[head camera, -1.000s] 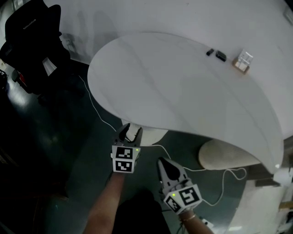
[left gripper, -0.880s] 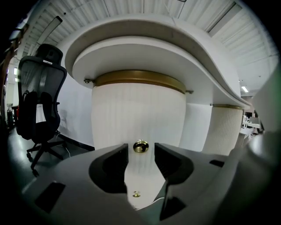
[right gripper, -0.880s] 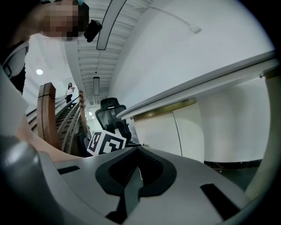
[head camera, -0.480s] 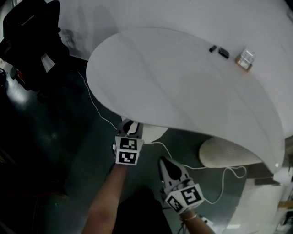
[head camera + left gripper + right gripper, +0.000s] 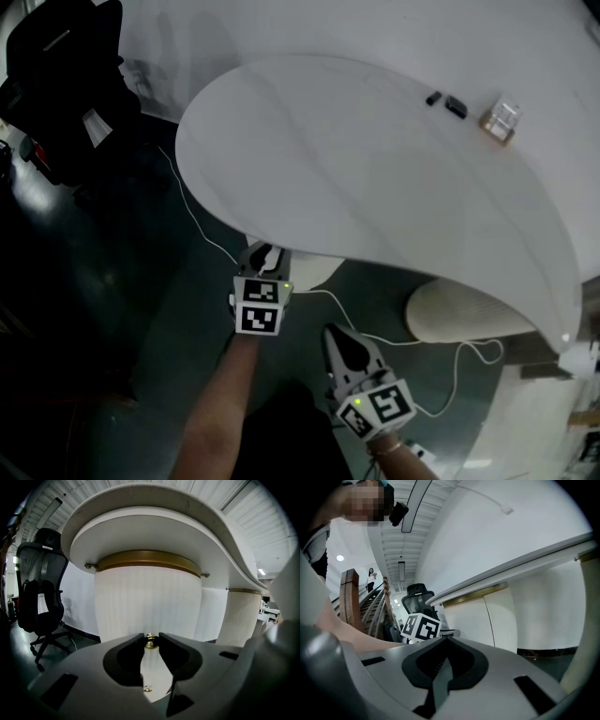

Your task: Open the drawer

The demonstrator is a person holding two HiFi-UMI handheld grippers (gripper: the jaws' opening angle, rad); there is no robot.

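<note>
Fingertips [image 5: 138, 640] of the left gripper [image 5: 151, 637] clenched on a small round brass knob [image 5: 150, 643]; knob sits right at the jaw tips, pinched from both sides. Knob stands out of the white, ribbed, curved front that I take for the drawer [image 5: 149, 613], set in a cylindrical pedestal under the broad white oval tabletop [image 5: 375, 169]. Brass band [image 5: 149, 559] rings the pedestal top. No gap or shadow line shows around the front: drawer reads as closed. A second small brass knob [image 5: 147, 689] sits lower on the same face, untouched.

Right gripper [image 5: 445, 641] has its jaws pressed together on nothing. It is held back, near the left gripper and well apart from the pedestal. White cable [image 5: 202, 230] trails over the dark floor by the pedestal base.

Step in hand: grasp made, pull not begun. Next move calls for a straight draw back along the gripper's own line, level, with the pinch kept firm. The knob is small and smooth, so a sideways tug would likely slip the tips off it.
</note>
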